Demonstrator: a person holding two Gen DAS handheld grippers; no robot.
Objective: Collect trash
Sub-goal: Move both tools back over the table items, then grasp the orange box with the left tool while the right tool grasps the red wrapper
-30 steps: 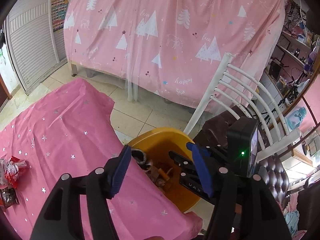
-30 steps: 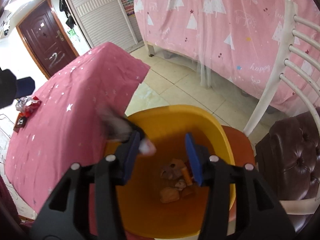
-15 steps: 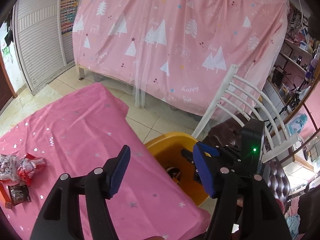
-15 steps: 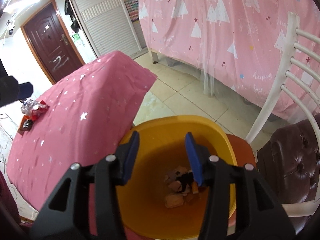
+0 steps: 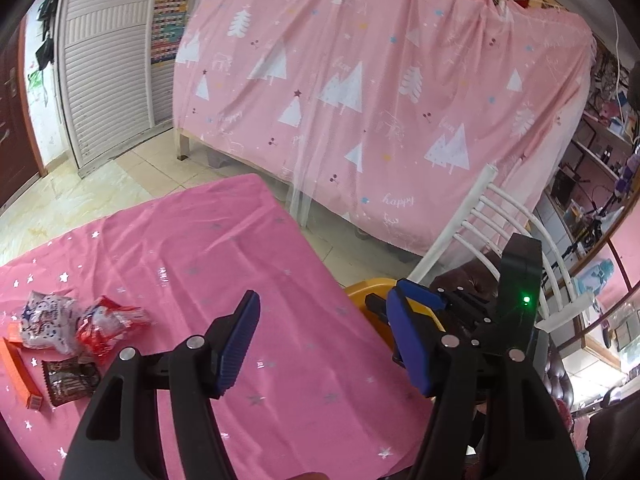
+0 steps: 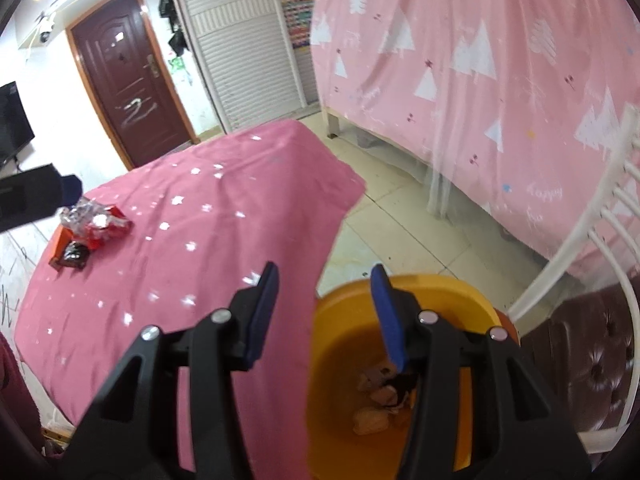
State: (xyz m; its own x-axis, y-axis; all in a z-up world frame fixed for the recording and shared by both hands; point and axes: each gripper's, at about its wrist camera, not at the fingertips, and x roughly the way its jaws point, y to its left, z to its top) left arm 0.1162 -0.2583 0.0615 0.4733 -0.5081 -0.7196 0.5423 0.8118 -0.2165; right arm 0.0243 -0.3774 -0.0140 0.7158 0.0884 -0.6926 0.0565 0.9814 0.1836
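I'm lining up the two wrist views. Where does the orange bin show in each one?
Left wrist: the orange bin shows only as a sliver of rim at centre right, past the tablecloth edge and behind the right gripper.
Right wrist: the bin fills the lower centre-right, scraps inside.
Shared landmark: the white chair just beyond the bin.

- Pale tiled floor, glossy, running between the surface and the bed.
- Pink sheet with white trees hung along the far side, over a bed frame on pale legs.
- White slatted wardrobe doors to the left, with a colourful chart beside them.
- Dark brown door in a white wall, bright ceiling light above.
- White spindle-back chair with dark tufted seat.
- Cluttered shelves far right.
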